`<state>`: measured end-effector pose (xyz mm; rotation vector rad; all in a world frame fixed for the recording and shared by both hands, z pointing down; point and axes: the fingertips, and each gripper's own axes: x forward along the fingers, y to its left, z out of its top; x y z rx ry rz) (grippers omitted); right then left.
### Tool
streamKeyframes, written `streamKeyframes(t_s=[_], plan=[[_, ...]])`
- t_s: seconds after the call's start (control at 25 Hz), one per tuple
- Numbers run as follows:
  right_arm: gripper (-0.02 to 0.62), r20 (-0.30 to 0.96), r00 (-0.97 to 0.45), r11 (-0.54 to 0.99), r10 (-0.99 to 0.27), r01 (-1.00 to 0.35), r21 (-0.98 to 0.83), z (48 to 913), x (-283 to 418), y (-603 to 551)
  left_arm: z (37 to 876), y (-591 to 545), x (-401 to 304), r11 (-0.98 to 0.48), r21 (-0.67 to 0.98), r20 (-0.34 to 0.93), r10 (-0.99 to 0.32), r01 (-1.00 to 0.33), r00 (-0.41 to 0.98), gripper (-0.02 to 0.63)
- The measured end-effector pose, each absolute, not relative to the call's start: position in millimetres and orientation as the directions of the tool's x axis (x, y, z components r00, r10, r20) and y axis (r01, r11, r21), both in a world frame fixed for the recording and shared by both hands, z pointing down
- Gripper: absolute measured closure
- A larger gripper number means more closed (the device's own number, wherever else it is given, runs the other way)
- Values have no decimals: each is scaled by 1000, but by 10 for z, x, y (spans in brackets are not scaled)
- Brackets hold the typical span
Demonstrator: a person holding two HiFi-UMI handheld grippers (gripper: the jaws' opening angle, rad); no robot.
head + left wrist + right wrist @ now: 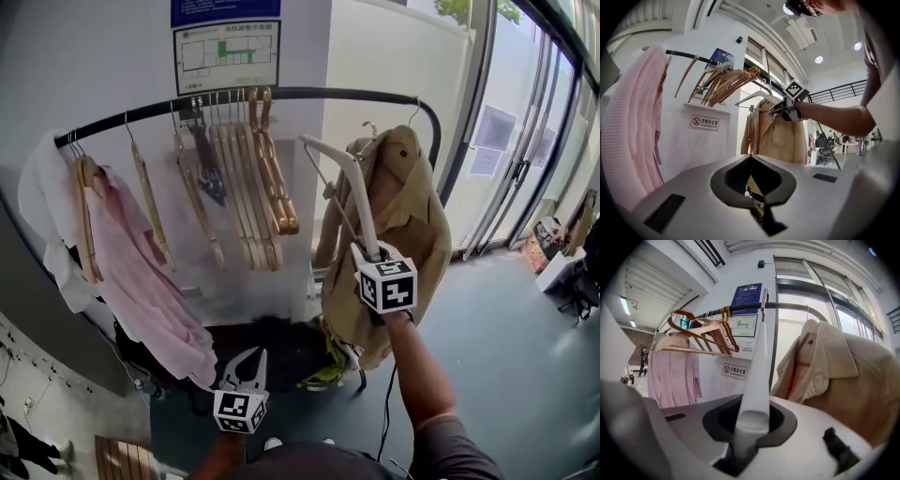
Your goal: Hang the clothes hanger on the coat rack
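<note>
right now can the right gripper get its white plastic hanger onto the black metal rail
Probably yes: the right gripper holds the white plastic hanger near the black metal rail; the gap between wooden hangers and beige coat looks free.

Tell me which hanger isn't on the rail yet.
The white hanger, clamped in the right tongs and held up below the black rail. The wooden hangers all hang from that rail.

The rail (309, 93) runs bare between the bunch of wooden hangers (246, 187) and the beige jacket (403, 216). The white hanger (352, 183) in the right claw (368, 251) stands up into that gap. Further left a pink shirt (141, 272) fills the rail. The wall (94, 66) stands just behind.
</note>
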<state>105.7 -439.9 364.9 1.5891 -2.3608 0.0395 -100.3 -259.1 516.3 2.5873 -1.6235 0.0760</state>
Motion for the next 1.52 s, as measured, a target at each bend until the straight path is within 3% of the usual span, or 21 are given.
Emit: streamKeyframes(t_s=[0.36, 1.0, 1.16, 1.32, 1.52], plan=[[523, 270, -363, 410, -892, -901, 144, 2995, 1000, -4900, 5173, -2575, -1124, -394, 56, 80, -914, -917, 397, 597], [523, 347, -320, 392, -881, -906, 159, 3117, 974, -5003, 5148, -2545, -1307, -351, 74, 63, -933, -934, 355, 597], [514, 255, -287, 340, -923, -920, 194, 3002, 1052, -4993, 5119, -2574, -1272, -366, 65, 62, -927, -928, 370, 597], [421, 168, -273, 308, -947, -921, 239, 2920, 1097, -4854, 5136, -2567, -1219, -379, 61, 69, -922, -924, 382, 597], [393, -68, -169, 143, -983, -947, 289, 2700, 1254, -4464, 5154, -2572, -1168, -393, 59, 76, -915, -918, 396, 597]])
